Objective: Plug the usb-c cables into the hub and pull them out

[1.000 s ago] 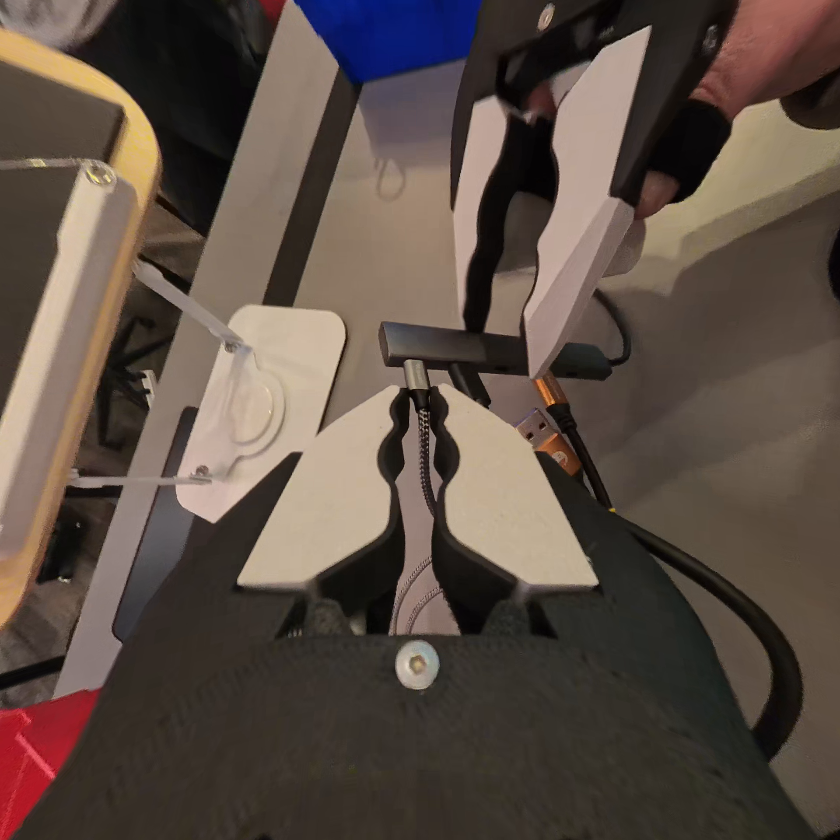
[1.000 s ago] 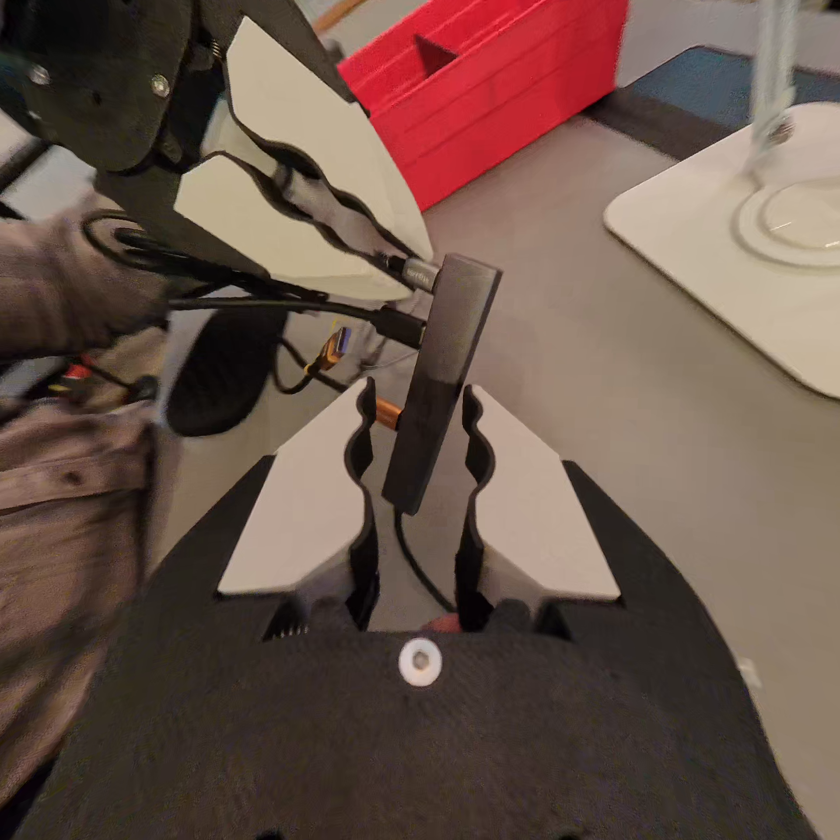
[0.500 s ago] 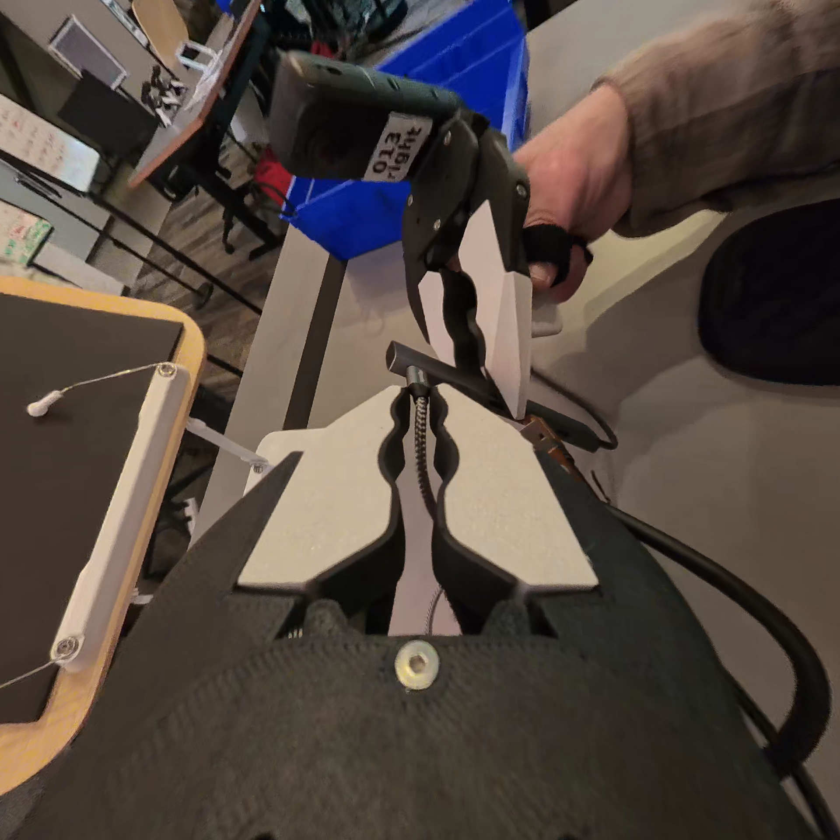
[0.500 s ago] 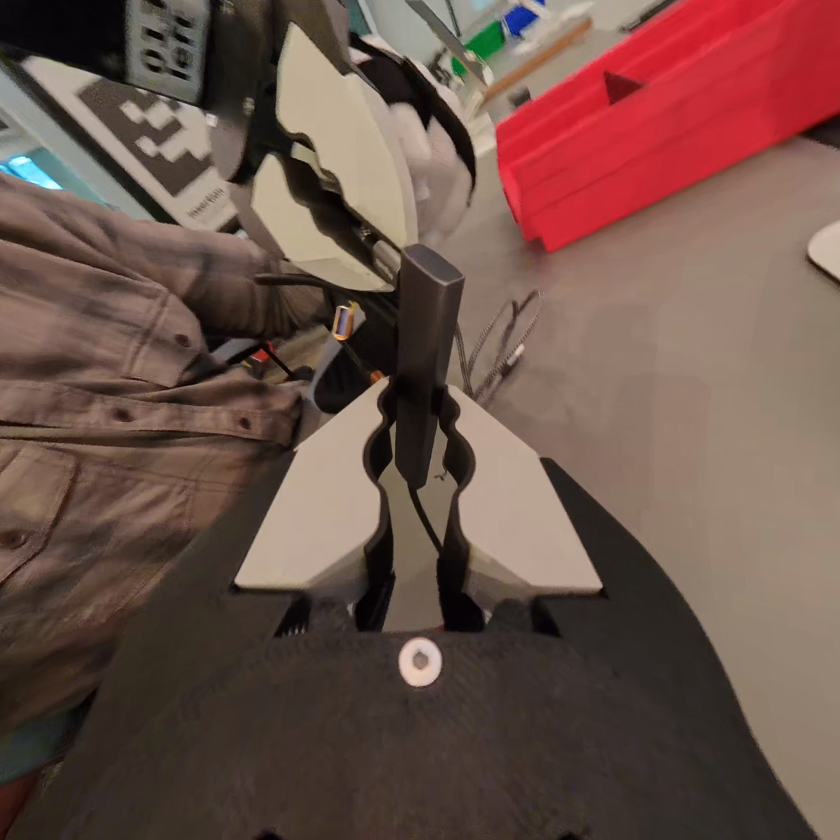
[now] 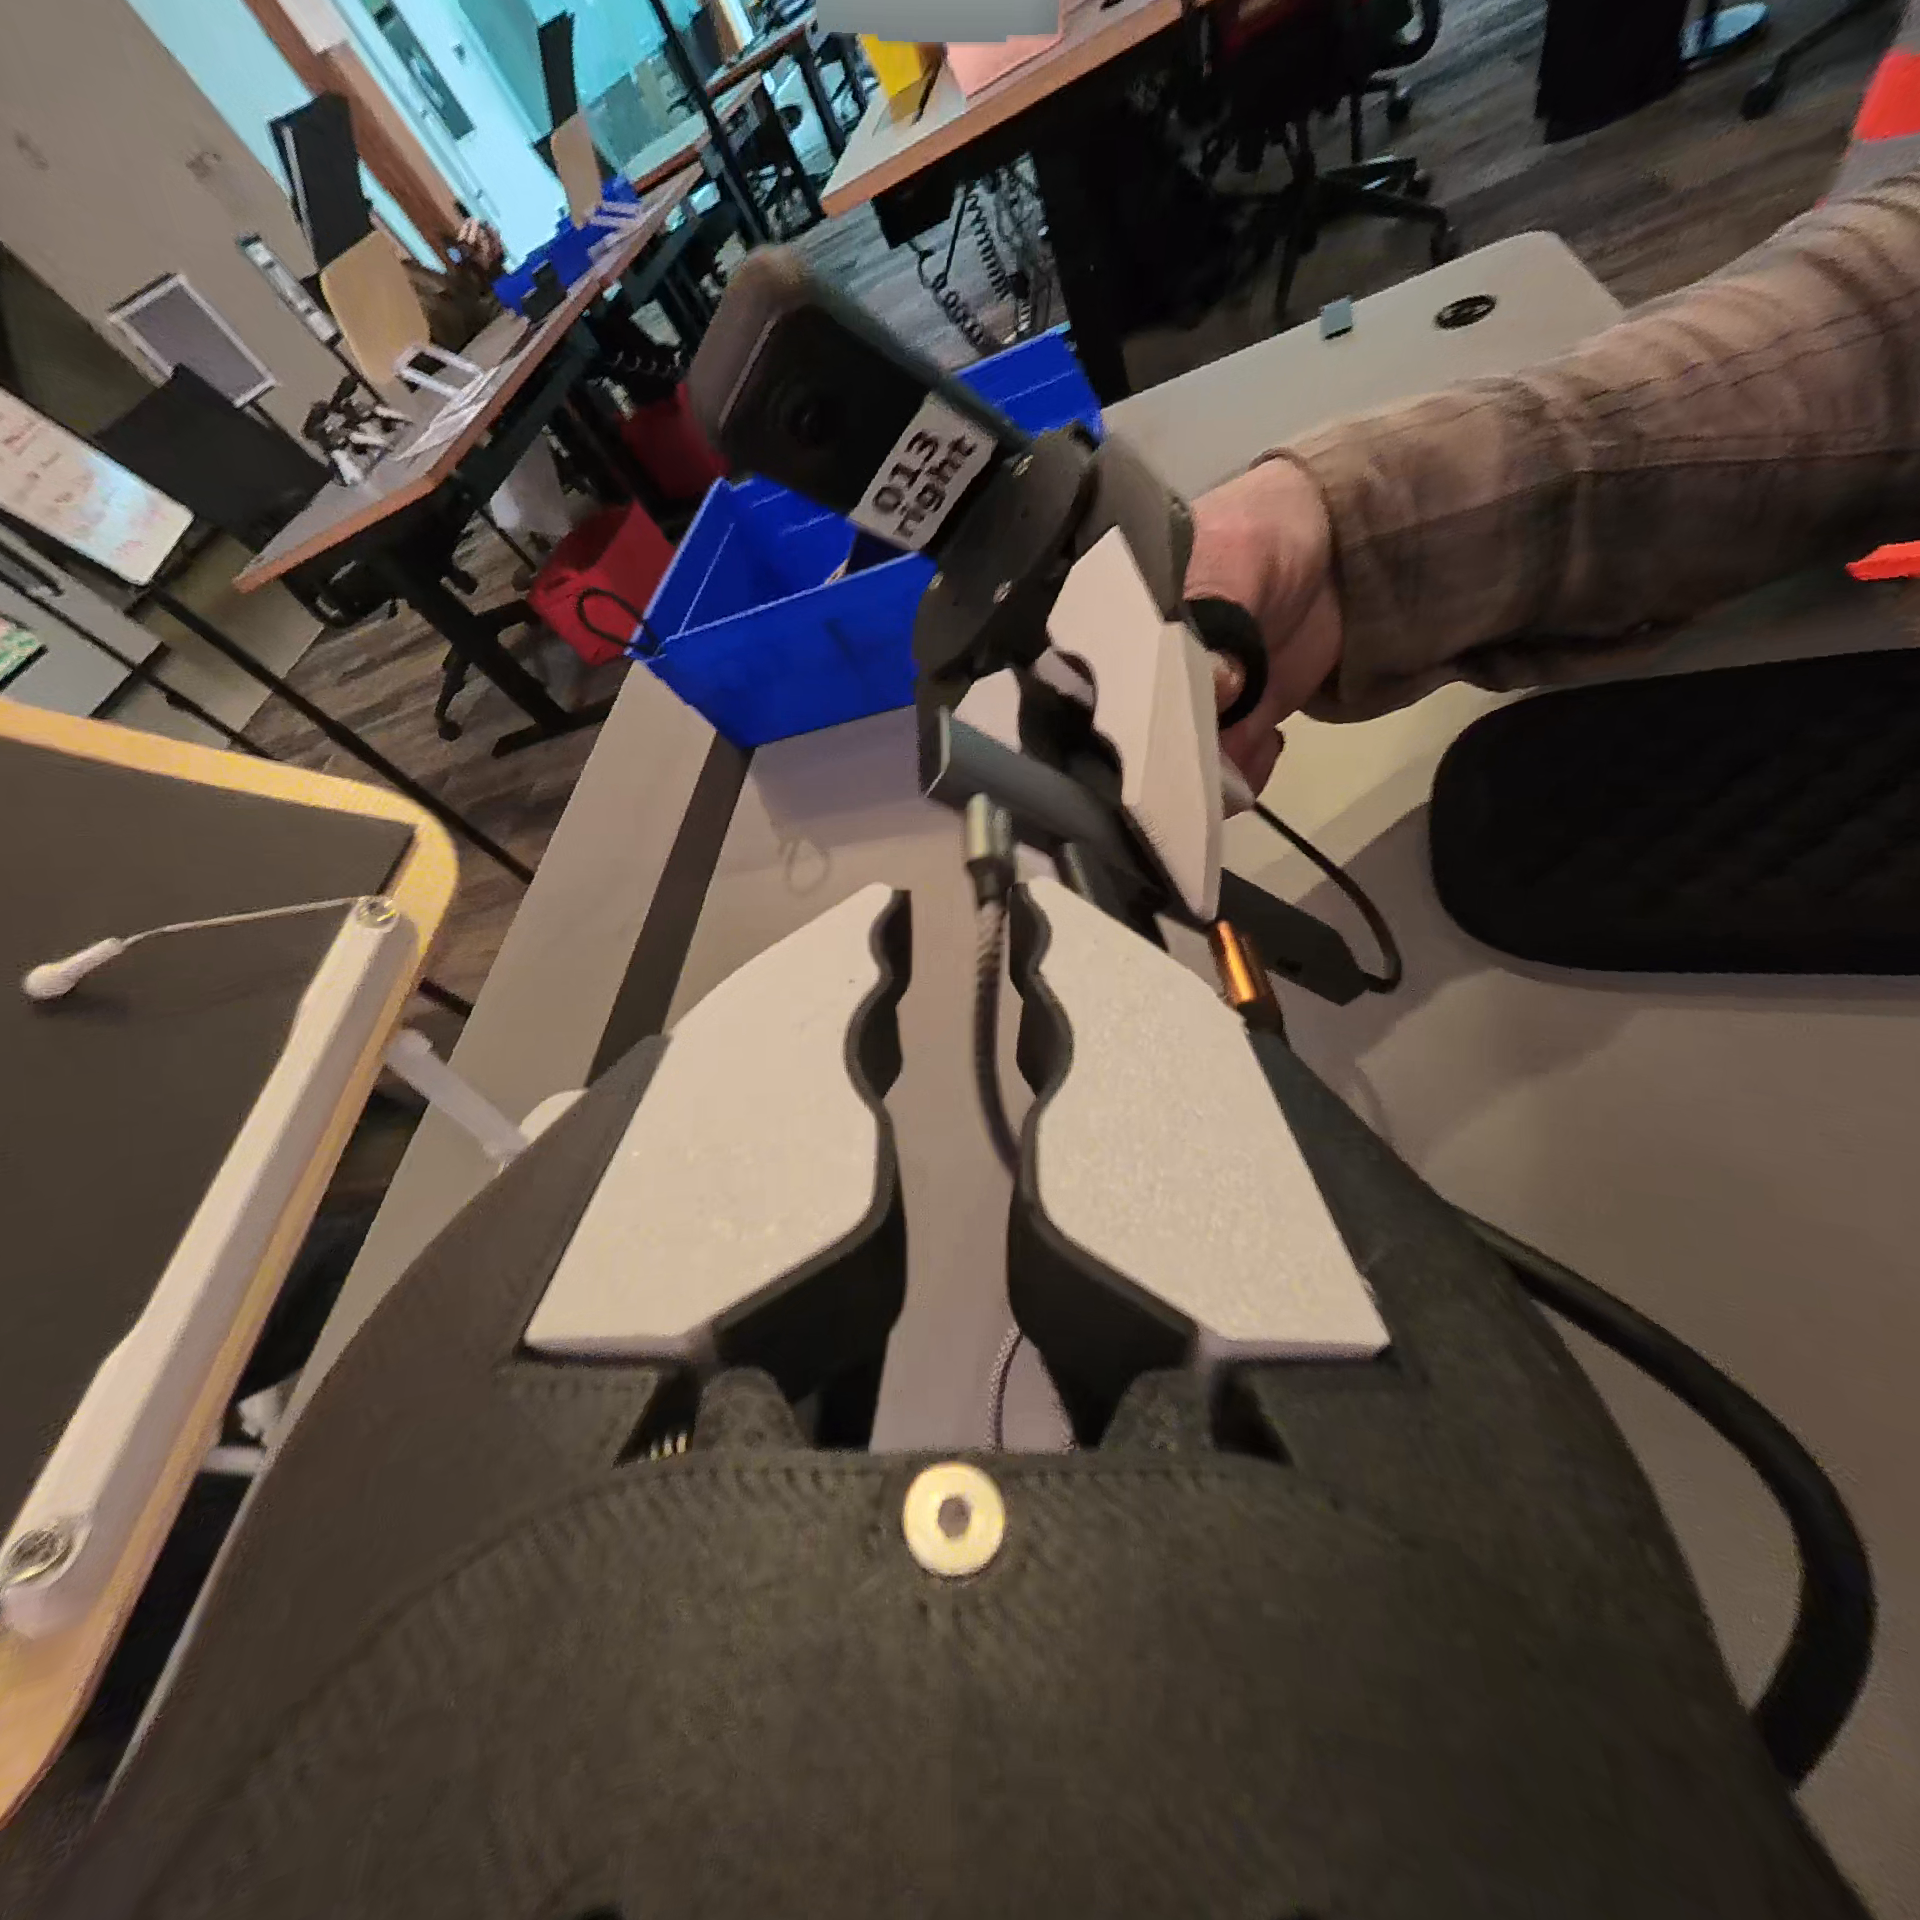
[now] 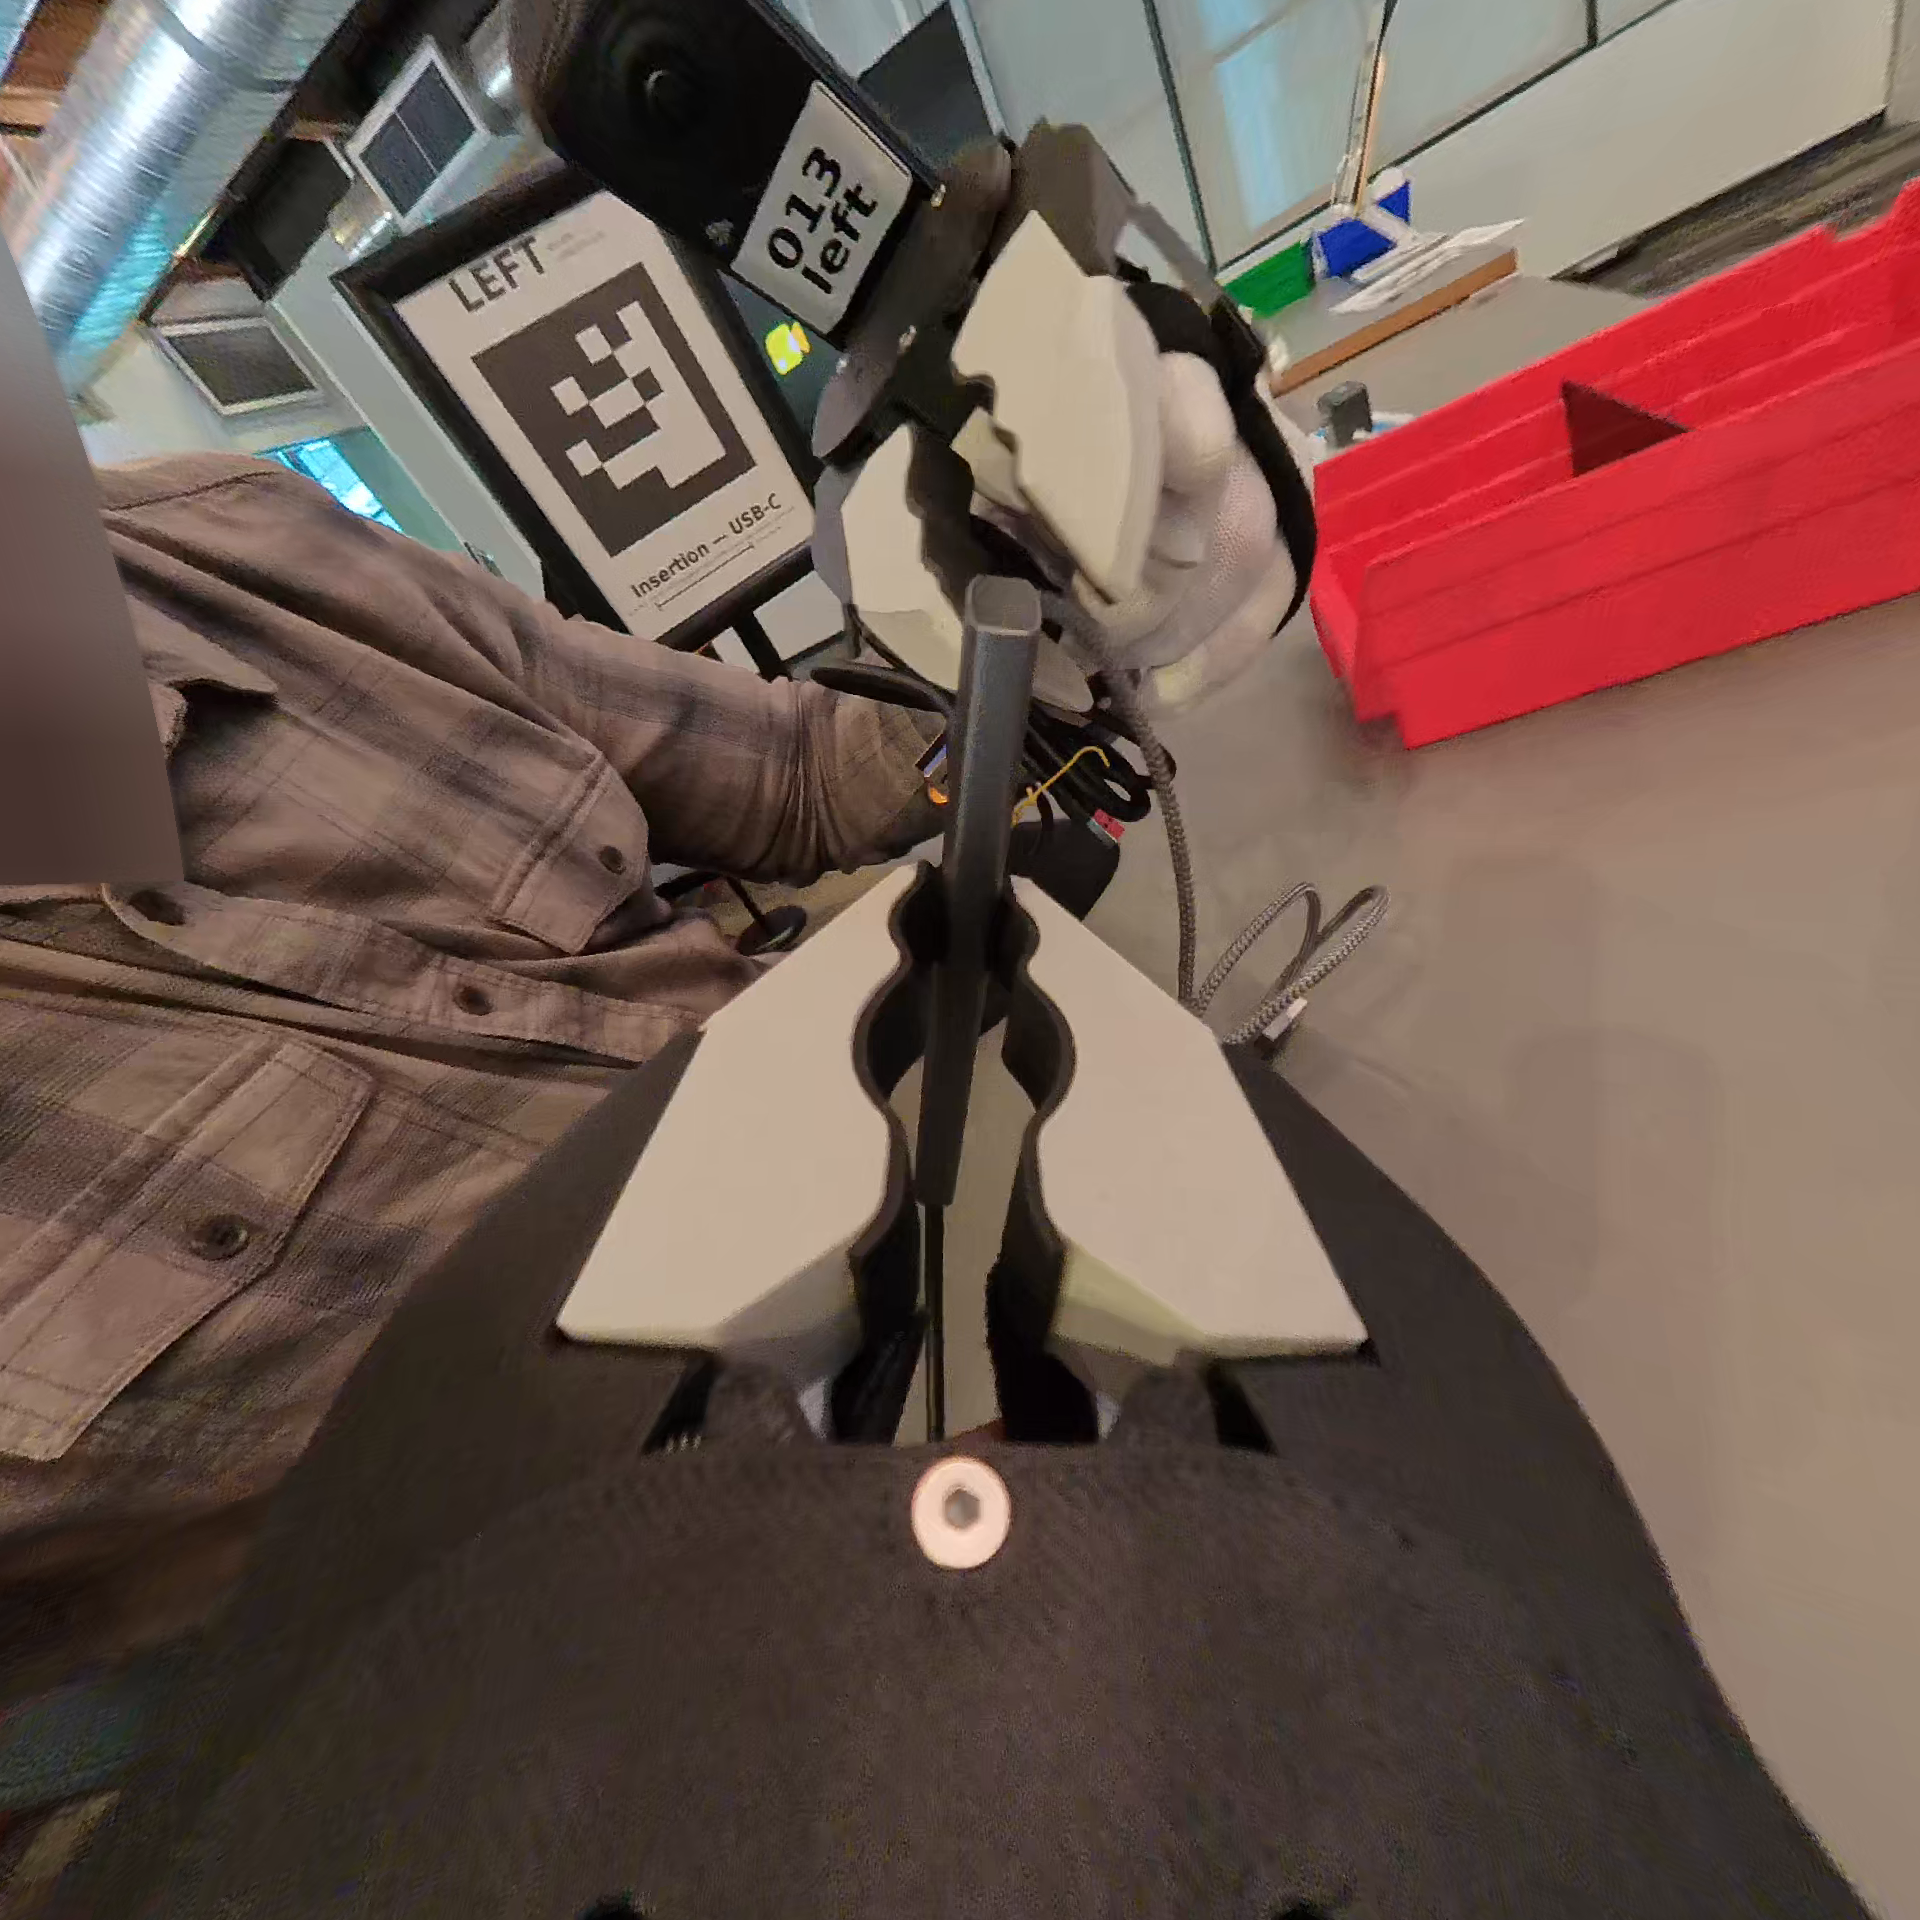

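Note:
The dark grey hub (image 6: 977, 831) is clamped edge-on between the fingers of my right gripper (image 6: 966, 883) and held above the grey table (image 6: 1558, 1039). In the left wrist view the hub (image 5: 997, 769) sits just past my left gripper (image 5: 956, 894). A silver plug (image 5: 987, 831) on a braided cable (image 5: 987, 1018) is seated in it. The cable runs between my left fingers and lies against the right one, with the jaws slightly apart. A black plug (image 5: 1081, 862) and an orange plug (image 5: 1236, 966) sit further along the hub. The right gripper (image 5: 1169, 883) covers the hub's middle.
A red bin (image 6: 1610, 540) stands at the back right and a blue bin (image 5: 790, 623) at the table's far edge. A black pad (image 5: 1683, 821) lies to the right. A thick black cable (image 5: 1714, 1403) loops by my left gripper. A wood-rimmed board (image 5: 156, 987) is on the left. The braided cable's slack (image 6: 1299, 956) lies coiled on the table. Some 5 cm of space lies between my two pairs of fingers.
My right gripper shut on the hub and raised it off the table. Both grippers tilted upward. My left jaws parted a little from the braided cable, whose plug stays in the hub.

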Demonstrator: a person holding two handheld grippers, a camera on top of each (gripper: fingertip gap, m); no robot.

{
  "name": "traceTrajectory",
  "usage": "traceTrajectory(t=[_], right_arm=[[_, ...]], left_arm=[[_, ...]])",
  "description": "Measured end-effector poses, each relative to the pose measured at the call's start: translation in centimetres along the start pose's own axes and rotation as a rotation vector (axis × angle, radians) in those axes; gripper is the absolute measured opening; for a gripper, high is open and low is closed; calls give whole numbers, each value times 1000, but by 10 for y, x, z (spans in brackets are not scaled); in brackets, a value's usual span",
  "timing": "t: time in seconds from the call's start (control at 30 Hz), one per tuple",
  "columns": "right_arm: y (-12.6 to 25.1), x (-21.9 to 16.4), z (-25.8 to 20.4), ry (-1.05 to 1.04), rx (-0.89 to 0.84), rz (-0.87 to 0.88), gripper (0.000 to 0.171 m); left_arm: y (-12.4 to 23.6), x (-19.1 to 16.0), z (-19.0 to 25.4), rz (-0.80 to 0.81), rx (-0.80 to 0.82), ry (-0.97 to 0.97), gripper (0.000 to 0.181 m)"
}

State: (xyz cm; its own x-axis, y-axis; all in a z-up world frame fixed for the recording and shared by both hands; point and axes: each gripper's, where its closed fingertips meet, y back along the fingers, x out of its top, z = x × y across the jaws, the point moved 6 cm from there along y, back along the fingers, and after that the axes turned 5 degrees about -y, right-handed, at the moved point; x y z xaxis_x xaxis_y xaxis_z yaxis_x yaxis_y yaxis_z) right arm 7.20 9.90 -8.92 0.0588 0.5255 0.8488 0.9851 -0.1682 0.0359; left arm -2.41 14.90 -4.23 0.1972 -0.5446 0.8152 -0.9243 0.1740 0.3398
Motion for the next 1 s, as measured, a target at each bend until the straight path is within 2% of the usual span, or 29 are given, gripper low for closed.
traceTrajectory(t=[0.13, 0.23, 0.3, 0.37, 0.6, 0.7, 0.83, 0.93, 1.0], right_arm=[[10, 15, -6, 26, -48, 56, 7], [20, 26, -6, 53, -113, 54, 7], [27, 31, -7, 51, -124, 69, 7], [33, 33, -8, 70, -149, 71, 7], [52, 43, -12, 105, -223, 105, 7], [58, 45, -15, 125, -264, 75, 7], [58, 42, -16, 129, -278, 55, 7], [50, 37, -17, 143, -294, 24, 7], [43, 33, -21, 157, -285, 10, 7]], left_arm=[[11, 3, -24, 11, 112, 79, 42], [15, 6, -34, -11, 176, 89, 44], [22, 12, -40, 30, 186, 113, 36], [33, 16, -49, 80, 206, 150, 35], [65, 8, -82, 47, 449, 208, 35], [86, 1, -97, 149, 582, 287, 29], [124, -15, -122, 301, 830, 502, 22], [138, -32, -133, 306, 953, 606, 16], [143, -38, -137, 307, 1003, 605, 10]])
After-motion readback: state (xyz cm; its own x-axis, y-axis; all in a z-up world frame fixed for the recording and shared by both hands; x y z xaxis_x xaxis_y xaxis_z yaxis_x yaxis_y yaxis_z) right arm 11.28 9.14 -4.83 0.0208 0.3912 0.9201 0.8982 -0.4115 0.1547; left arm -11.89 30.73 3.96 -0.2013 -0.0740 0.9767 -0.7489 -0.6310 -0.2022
